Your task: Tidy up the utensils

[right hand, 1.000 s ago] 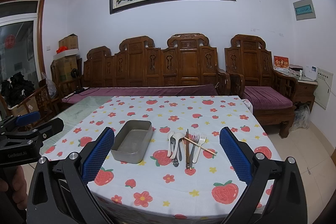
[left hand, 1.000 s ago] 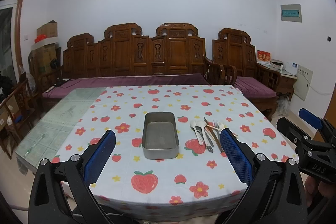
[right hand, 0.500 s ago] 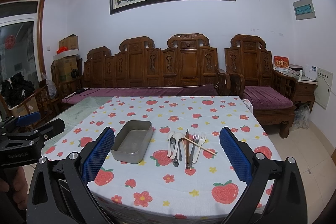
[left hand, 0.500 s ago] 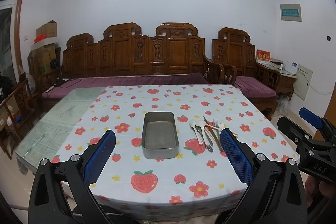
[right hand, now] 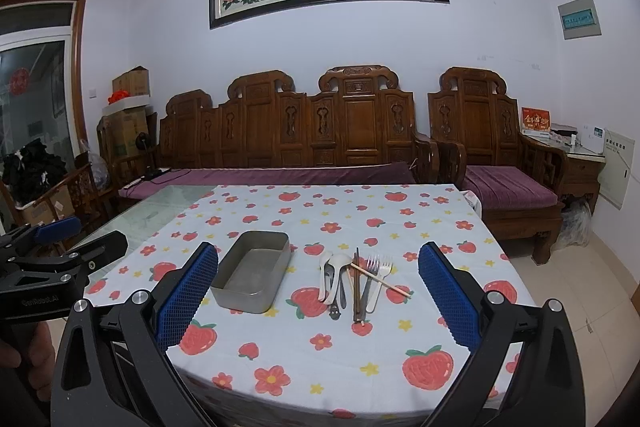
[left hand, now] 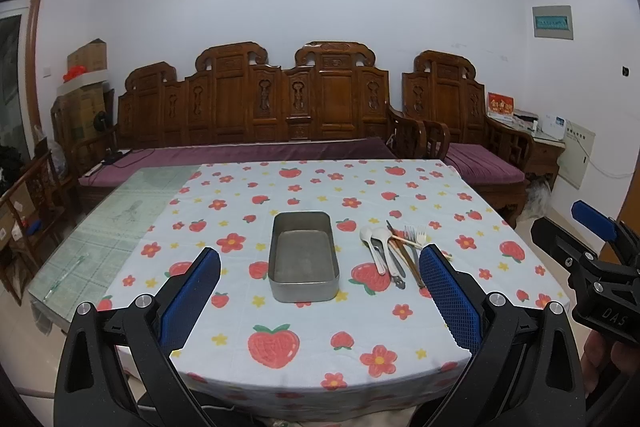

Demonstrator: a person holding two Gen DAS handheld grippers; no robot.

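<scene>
An empty grey metal tin (left hand: 303,258) (right hand: 253,275) sits in the middle of the table. To its right lies a loose pile of utensils (left hand: 396,251) (right hand: 358,282): white spoons, forks, chopsticks. My left gripper (left hand: 320,295) is open and empty, held back from the table's near edge, in line with the tin. My right gripper (right hand: 318,291) is open and empty, also short of the near edge, in line with the utensils. Each gripper shows at the edge of the other's view.
The table (left hand: 280,323) has a white cloth with strawberries and flowers; bare glass (left hand: 116,211) shows at its left. A carved wooden bench (left hand: 256,115) and chair (left hand: 472,131) stand behind it against the wall. Boxes (right hand: 128,115) are stacked at the far left.
</scene>
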